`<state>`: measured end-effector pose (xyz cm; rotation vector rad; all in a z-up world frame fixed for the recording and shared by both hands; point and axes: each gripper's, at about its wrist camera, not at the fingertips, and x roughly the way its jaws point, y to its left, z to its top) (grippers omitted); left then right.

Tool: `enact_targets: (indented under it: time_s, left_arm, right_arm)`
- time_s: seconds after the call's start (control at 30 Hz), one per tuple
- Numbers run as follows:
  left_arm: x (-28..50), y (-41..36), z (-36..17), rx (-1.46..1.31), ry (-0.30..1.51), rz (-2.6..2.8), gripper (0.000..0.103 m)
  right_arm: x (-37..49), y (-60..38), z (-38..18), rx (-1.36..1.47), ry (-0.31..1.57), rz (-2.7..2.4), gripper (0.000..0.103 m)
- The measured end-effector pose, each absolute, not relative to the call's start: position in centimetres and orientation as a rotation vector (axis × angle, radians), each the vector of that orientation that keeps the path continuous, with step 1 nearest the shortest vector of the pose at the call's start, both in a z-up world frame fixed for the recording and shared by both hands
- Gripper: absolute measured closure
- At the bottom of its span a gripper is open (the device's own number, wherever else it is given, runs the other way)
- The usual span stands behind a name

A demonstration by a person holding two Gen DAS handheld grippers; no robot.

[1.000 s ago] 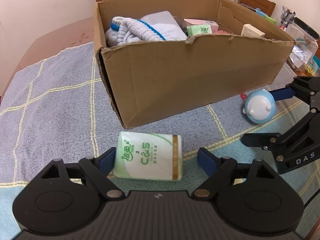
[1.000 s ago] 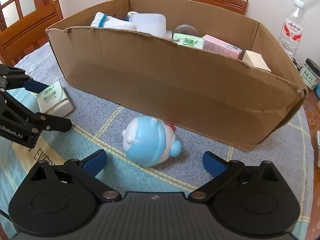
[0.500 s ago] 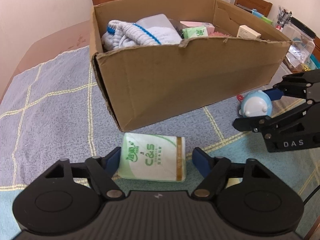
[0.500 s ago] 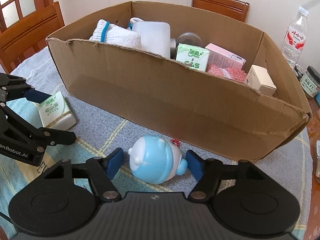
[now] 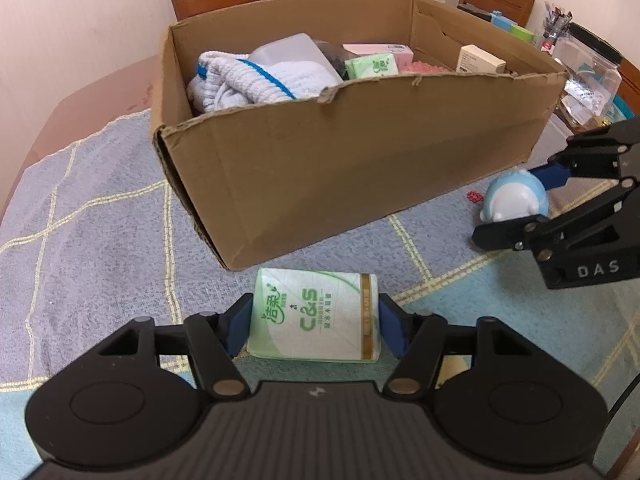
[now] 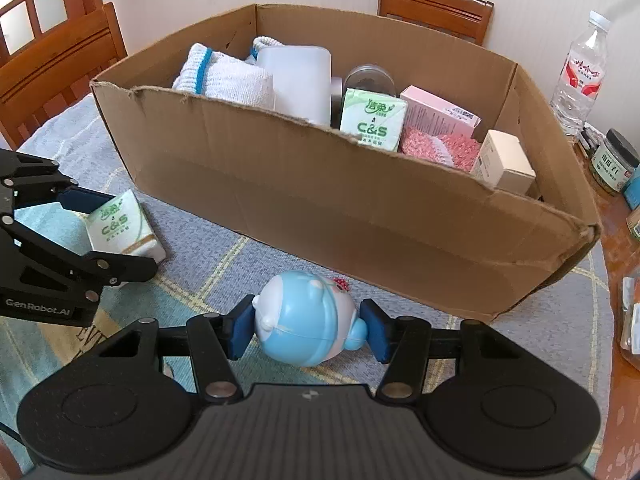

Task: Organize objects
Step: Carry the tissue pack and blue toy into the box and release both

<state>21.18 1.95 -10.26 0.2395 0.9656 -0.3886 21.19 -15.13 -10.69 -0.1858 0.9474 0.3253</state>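
**Both claws closed on their loads, box just ahead**

The left claw [image 5: 314, 322] pinches a soft, plastic-wrapped tissue pack [image 5: 314, 314], long axis crosswise between its fingers. The right claw [image 6: 306, 330] clamps a smooth, round blue toy [image 6: 306, 318]. Both rest on the desk cloth; the cardboard box [image 6: 360, 216] stands directly beyond each.

jar [image 6: 613, 162] label unreadable, chair [image 6: 434, 2] perhaps half hidden

The right gripper [image 6: 306, 330] presses its blue pads on both sides of the blue toy [image 6: 306, 318] (lying on the cloth), with the cardboard box [image 6: 360, 216] just ahead.
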Motion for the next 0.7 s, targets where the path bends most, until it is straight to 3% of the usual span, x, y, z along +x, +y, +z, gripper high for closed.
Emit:
enact_targets:
  time_s: [0.4,0.7]
  left_arm:
    - [20.3,1.3,-6.4,0.287,0.977,-0.479,0.039]
    - [19.8,-0.4,0.1,0.301,0.913,-0.612,0.039]
  right_arm:
    - [19.7,-17.5,-7.4,-0.187,0.957,0.342,0.042]
    - [18.7,-19.6,-2.8,-0.195,0.936,0.386,0.042]
